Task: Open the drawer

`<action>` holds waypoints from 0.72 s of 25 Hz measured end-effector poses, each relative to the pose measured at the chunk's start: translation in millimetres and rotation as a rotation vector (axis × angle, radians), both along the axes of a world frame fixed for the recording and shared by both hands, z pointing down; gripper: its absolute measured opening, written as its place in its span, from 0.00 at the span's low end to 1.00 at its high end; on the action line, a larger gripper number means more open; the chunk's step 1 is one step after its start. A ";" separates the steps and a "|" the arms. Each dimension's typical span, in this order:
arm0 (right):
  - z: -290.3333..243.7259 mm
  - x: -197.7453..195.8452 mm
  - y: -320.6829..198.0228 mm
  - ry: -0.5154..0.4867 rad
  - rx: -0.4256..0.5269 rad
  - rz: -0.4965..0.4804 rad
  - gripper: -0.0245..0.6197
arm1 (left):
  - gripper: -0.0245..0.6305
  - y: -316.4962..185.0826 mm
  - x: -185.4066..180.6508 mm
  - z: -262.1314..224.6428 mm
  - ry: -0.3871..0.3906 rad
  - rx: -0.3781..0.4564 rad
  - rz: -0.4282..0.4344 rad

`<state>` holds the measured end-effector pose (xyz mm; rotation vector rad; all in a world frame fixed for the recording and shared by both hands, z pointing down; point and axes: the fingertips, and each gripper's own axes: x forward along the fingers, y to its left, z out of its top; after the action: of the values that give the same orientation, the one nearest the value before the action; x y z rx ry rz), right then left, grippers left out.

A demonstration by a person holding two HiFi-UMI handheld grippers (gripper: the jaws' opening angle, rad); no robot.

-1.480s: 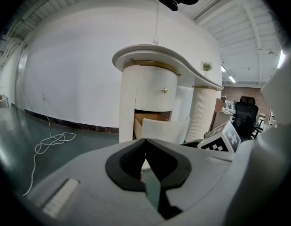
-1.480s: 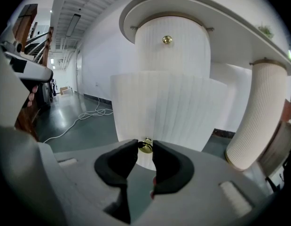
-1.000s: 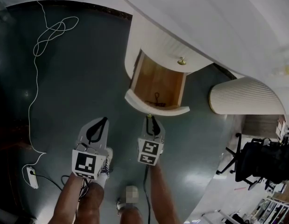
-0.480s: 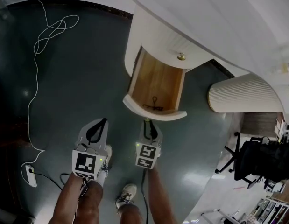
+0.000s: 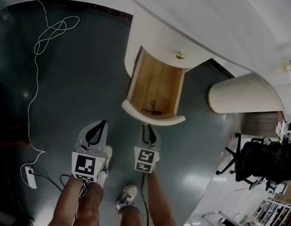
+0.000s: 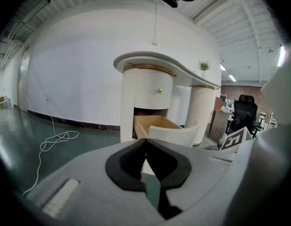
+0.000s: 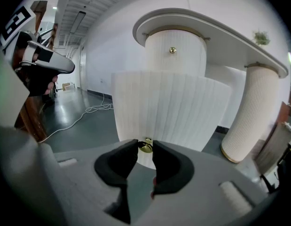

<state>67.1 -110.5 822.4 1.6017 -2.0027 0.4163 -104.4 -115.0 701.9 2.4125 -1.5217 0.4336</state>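
Right hand-held gripper (image 7: 144, 144) pinches the brass knob (image 7: 146, 147) — drawer (image 5: 151, 117) stands open; left hand-held gripper (image 6: 145, 141) pressed together, empty.

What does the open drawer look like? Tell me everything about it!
The drawer stands pulled well out of the round white cabinet. Its inside looks like light brown wood; its curved front is white and ribbed. A small black thing, too small to name, lies inside near the front. The right gripper pinches the front's little brass knob between its fingers.
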 end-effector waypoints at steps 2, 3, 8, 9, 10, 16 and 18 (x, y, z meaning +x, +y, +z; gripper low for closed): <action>0.1 0.3 2.0 0.000 -0.001 0.000 0.20 | 0.05 1.1 0.9 -0.6 0.001 0.000 0.001; 0.1 0.1 3.2 0.000 -0.001 0.000 0.20 | 0.05 2.1 0.9 -0.8 0.001 0.000 0.001; 0.8 -1.4 7.8 0.009 -0.004 0.000 0.20 | 0.05 7.4 -0.7 -0.5 0.003 -0.003 0.000; 0.9 -0.9 7.9 0.010 -0.004 0.002 0.20 | 0.05 8.3 -0.8 -0.4 0.004 -0.003 0.000; 0.8 -0.6 7.9 0.012 -0.004 0.003 0.20 | 0.05 9.1 -1.3 -0.5 0.004 -0.003 0.000; -0.3 -1.2 7.4 0.025 0.005 0.006 0.20 | 0.05 14.0 -6.0 0.3 0.002 -0.008 -0.001; -0.5 0.3 6.4 0.028 0.009 0.010 0.20 | 0.05 14.6 -6.0 -0.5 0.000 -0.008 0.001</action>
<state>67.4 -104.1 821.9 1.6148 -1.9796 0.3870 -110.5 -100.4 701.4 2.4074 -1.5161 0.4386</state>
